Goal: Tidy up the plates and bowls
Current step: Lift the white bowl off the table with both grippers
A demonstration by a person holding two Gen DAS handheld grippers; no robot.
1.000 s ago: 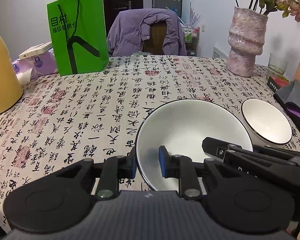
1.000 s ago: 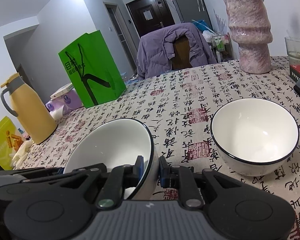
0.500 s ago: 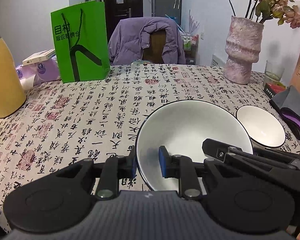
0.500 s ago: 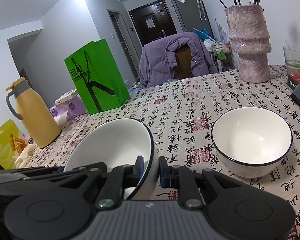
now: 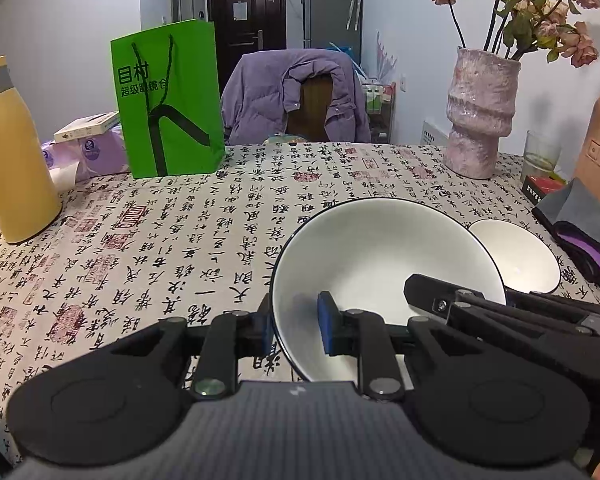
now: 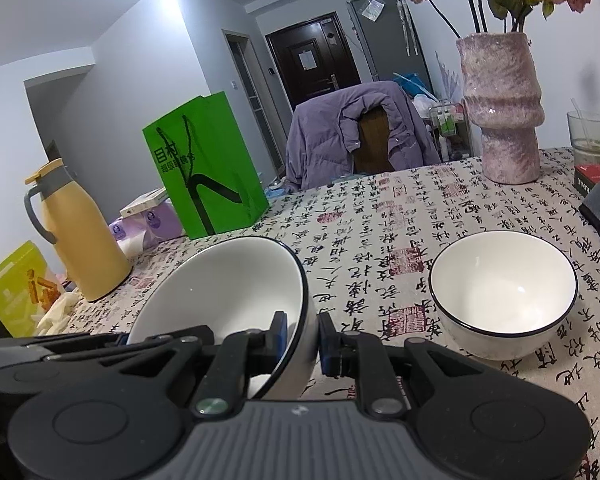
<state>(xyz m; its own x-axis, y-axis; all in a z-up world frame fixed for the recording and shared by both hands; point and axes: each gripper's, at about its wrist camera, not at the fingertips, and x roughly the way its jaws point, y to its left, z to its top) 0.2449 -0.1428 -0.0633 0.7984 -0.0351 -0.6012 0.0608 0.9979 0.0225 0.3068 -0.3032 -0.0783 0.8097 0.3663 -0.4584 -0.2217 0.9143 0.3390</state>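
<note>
The large bowl is clamped at its left rim by the left tool and at its right rim by the right tool. Since a second ago it has been raised off the counter, likely for nesting with the small bowl, which rests just to the right.

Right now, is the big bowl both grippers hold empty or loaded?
Empty. The big bowl shows bare white inside in both wrist views, with the left gripper and right gripper pinching opposite rims.
</note>
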